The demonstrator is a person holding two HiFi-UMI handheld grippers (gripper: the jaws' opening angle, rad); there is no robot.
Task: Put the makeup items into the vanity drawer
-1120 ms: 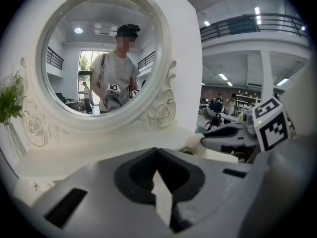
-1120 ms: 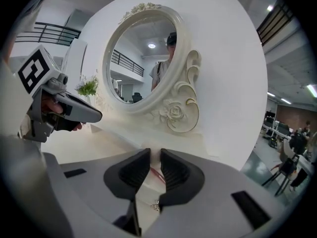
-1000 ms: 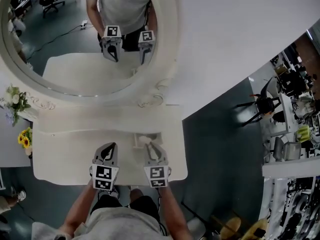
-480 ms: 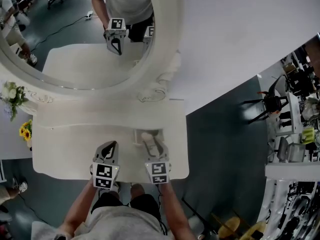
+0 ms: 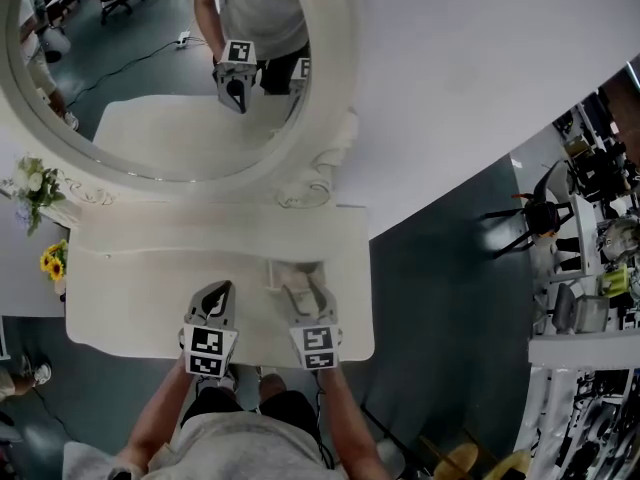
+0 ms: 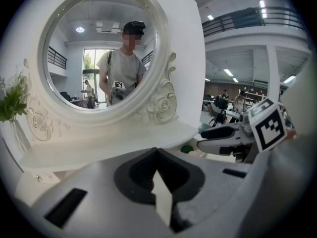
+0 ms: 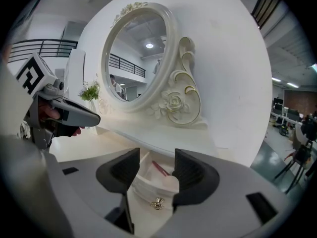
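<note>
— Right side, what have you got?
— My right gripper hangs over the open drawer. Its jaws have just been spreading wide and grip nothing. Through the gap I see a pink puff and a thin red stick lying inside the drawer.
— And the left?
— My left gripper is above the vanity top, left of the drawer, clenched on nothing.

Jaws of the right gripper have just opened over the drawer.
</note>
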